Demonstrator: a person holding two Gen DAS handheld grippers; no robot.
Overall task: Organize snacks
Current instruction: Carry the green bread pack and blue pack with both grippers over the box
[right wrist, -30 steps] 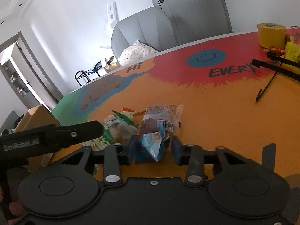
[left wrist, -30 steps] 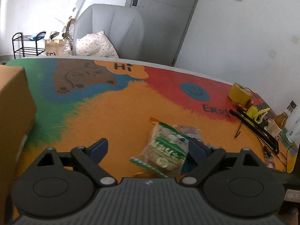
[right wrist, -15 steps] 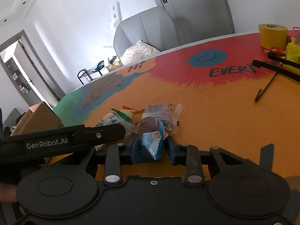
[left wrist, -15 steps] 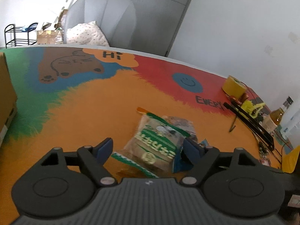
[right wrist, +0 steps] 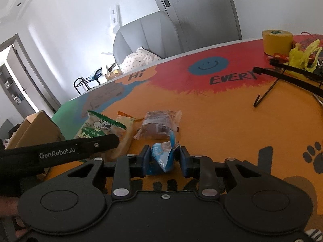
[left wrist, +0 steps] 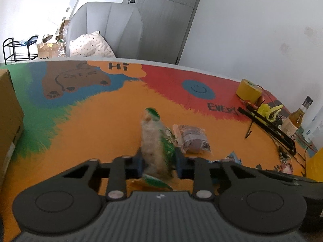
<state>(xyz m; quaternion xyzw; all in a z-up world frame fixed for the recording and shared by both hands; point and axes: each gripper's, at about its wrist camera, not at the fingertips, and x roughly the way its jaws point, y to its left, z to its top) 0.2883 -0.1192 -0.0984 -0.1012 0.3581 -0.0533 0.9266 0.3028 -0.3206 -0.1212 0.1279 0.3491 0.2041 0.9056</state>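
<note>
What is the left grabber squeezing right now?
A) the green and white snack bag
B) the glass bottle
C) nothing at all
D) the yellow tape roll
A: in the left wrist view the left gripper has its two blue pads pressed against the sides of the green and white snack bag, which stands tilted up between them.

The tabletop [left wrist: 97,121] at frame centre is orange, red, blue and green, with a brown bear. Green-and-white snack packet [left wrist: 159,141]; light-blue packet [right wrist: 162,158]; yellow tape roll [right wrist: 277,42] upper right; grey chair [left wrist: 107,30] upper left.
</note>
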